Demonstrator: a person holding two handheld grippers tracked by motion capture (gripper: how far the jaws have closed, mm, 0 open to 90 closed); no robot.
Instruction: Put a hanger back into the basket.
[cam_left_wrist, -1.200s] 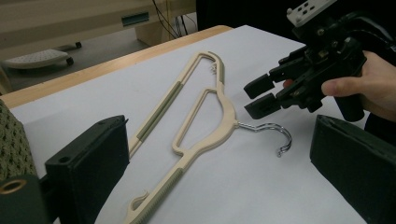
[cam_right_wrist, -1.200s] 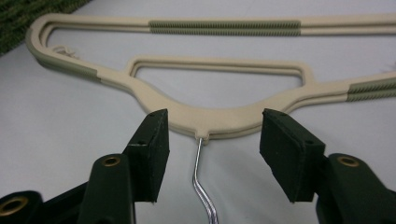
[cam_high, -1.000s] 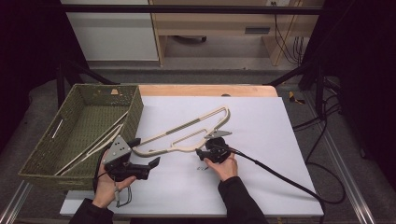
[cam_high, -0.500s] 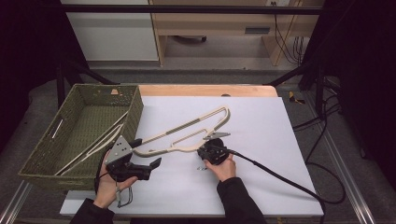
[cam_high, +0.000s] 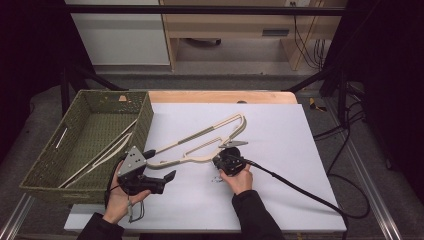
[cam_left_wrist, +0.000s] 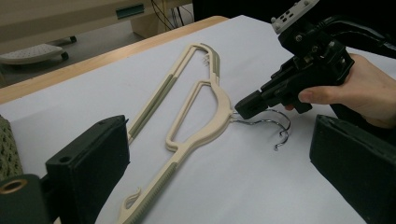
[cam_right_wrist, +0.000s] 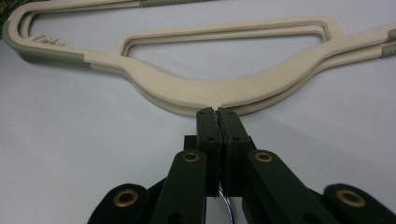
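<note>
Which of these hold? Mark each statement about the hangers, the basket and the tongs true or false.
1. The right tongs are shut on a hanger hook. True; they have just been closing, with the wire between them.
2. The left tongs grip a hanger. False: they are open and hold nothing.
3. The wicker basket stands at the right of the high view. False: it stands at the left.
4. A cream hanger lies in the basket. True.

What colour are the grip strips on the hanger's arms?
Grey-green strips on a cream hanger; the left gripper view shows them best.
</note>
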